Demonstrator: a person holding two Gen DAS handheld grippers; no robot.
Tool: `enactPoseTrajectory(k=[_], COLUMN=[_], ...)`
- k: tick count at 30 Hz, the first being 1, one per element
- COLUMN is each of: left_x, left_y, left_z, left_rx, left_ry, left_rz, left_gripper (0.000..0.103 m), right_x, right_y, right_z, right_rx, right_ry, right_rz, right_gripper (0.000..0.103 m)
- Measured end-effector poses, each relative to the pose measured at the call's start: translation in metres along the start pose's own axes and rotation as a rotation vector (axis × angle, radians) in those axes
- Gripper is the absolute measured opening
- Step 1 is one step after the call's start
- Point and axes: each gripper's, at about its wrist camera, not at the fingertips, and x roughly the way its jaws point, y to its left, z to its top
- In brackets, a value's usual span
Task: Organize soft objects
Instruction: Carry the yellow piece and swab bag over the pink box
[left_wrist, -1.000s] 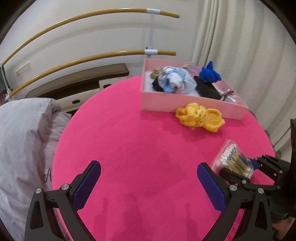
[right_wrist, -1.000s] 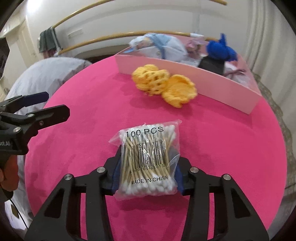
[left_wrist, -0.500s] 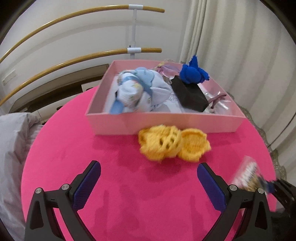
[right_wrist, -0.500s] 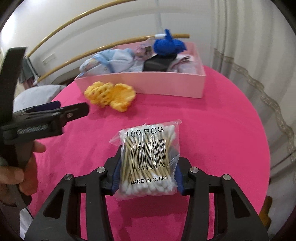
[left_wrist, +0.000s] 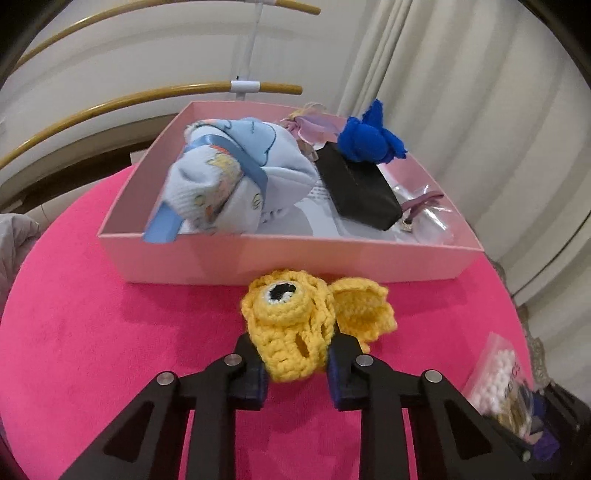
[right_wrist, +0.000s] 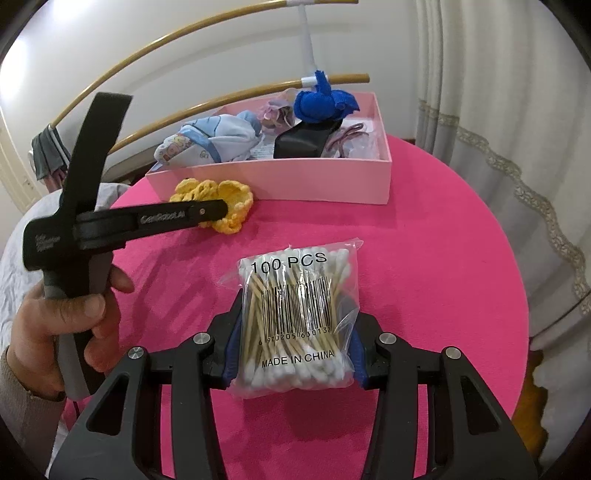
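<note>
My left gripper (left_wrist: 295, 363) is shut on a yellow crochet toy (left_wrist: 295, 325), just in front of the pink box (left_wrist: 295, 262) on the pink round table (left_wrist: 110, 332). The toy also shows in the right wrist view (right_wrist: 229, 199), partly behind the left gripper (right_wrist: 210, 212). My right gripper (right_wrist: 295, 354) is shut on a clear bag of cotton swabs (right_wrist: 295, 314), held above the table. The bag shows at the lower right of the left wrist view (left_wrist: 502, 384). The pink box (right_wrist: 280, 181) holds a light blue garment (left_wrist: 229, 181), a black pouch (left_wrist: 358, 188) and a blue soft toy (left_wrist: 369, 136).
Curved wooden rails (left_wrist: 147, 99) and a white wall stand behind the table. Curtains (right_wrist: 498, 110) hang at the right. Grey bedding (right_wrist: 22, 229) lies to the left of the table. A clear packet with a purple hair tie (left_wrist: 424, 206) lies in the box.
My left gripper moved forward to the yellow crochet toy and shut on it. My right gripper kept hold of the swab bag, and its view turned a little towards the box.
</note>
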Motion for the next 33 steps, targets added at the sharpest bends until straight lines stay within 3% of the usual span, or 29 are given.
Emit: enactPoseTrajectory(k=[18, 28, 33], left_x=[-0.11, -0.152, -0.17], left_y=[0.013, 0.019, 0.021], left_z=[-0.056, -0.053, -0.034], left_rx=[0.057, 0.06, 0.054], left_ry=[-0.065, -0.133, -0.195], left_rz=[0.068, 0.1, 0.097], left_gripper=[0.021, 0.021, 0.021], right_x=[-0.018, -0.025, -0.033], right_y=[0.023, 0.032, 0.03], right_z=[0.005, 0.027, 0.056], right_rx=[-0.034, -0.056, -0.071], right_ry=[-0.023, -0.057, -0.106], right_rz=[0.055, 0.086, 0.088], right_gripper=[0.043, 0.043, 0.043])
